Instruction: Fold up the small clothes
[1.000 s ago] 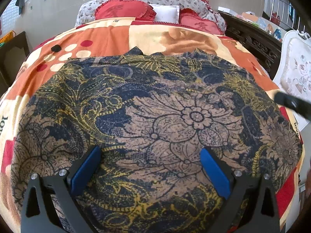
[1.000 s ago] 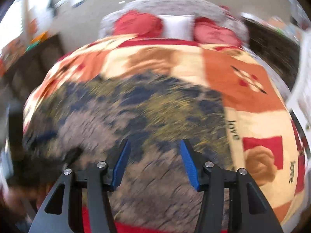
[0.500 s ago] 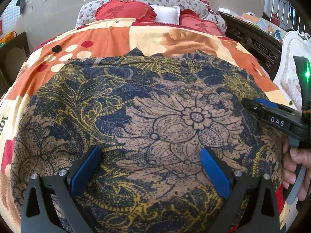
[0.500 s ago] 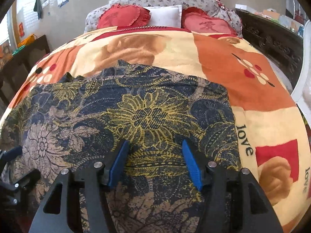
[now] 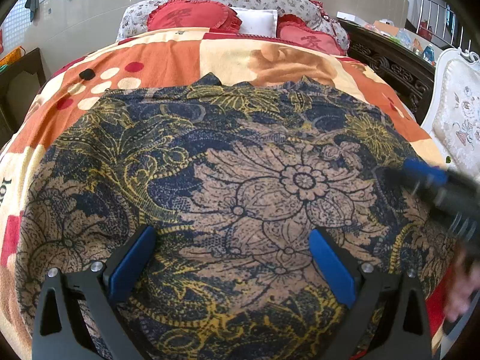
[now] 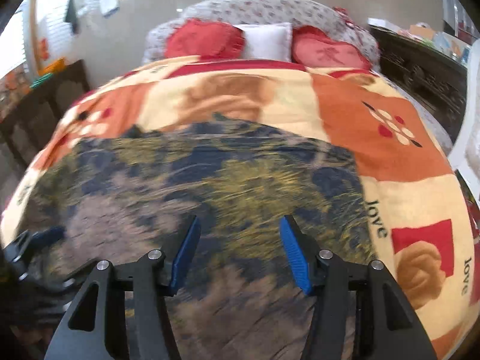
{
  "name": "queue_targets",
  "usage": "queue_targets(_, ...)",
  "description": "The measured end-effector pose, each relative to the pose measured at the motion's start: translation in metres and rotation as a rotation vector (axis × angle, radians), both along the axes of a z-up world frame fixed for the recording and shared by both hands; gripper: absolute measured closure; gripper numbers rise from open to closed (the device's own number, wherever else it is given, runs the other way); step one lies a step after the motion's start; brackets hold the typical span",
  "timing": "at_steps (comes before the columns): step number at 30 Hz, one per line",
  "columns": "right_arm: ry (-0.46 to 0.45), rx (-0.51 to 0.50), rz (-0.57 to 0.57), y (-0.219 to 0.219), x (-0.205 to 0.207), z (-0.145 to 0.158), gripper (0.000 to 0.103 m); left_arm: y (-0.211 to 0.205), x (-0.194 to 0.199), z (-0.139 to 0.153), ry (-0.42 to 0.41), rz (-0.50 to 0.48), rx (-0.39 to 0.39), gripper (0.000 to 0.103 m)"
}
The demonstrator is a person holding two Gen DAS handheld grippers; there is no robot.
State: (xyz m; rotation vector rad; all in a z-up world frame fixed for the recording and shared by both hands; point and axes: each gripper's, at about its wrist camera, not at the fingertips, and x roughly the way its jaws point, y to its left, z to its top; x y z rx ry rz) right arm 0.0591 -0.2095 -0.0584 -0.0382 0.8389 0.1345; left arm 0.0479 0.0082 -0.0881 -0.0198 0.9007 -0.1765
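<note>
The floral garment (image 5: 240, 180) lies spread out flat across the near half of the bed, navy and tan with yellow vines, a big flower printed near its middle. Its far edge is jagged, with small peaks of cloth poking up against the orange and cream blanket (image 5: 180, 54) underneath. In the right wrist view the garment (image 6: 195, 186) is smeared by motion blur, but it covers the same near stretch of blanket (image 6: 375, 150), with the word "love" printed just off its right edge.

The left claw (image 5: 231, 258) hovers low over the near part of the cloth, blue pads spread wide, nothing between them. The right claw (image 6: 238, 249) is also spread, its pads apart over the garment with nothing gripped. From the left wrist view the right claw (image 5: 426, 180) shows as a dark blur with a blue pad at the garment's right edge, and whether it touches the cloth I cannot tell.

Up at the head of the bed sit two red heart cushions (image 5: 192, 18) flanking a white pillow (image 5: 255, 22). A dark carved cabinet (image 5: 390, 66) stands along the right.
</note>
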Motion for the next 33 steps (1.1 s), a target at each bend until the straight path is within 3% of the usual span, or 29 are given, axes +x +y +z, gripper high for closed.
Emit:
queue_targets(3,0.041,-0.043,0.020,0.007,-0.001,-0.025,0.034,-0.002,0.000,0.000,0.000,0.001,0.007,0.000)
queue_targets(7,0.037,0.023,0.015,-0.003,-0.001,-0.025,0.033,-0.002,0.000,0.000,-0.001,0.002,0.009,0.000)
queue_targets(33,0.019,0.008,0.015,-0.002,-0.004,-0.025,0.032,-0.002,0.000,0.000,-0.003,0.003,0.010,0.000)
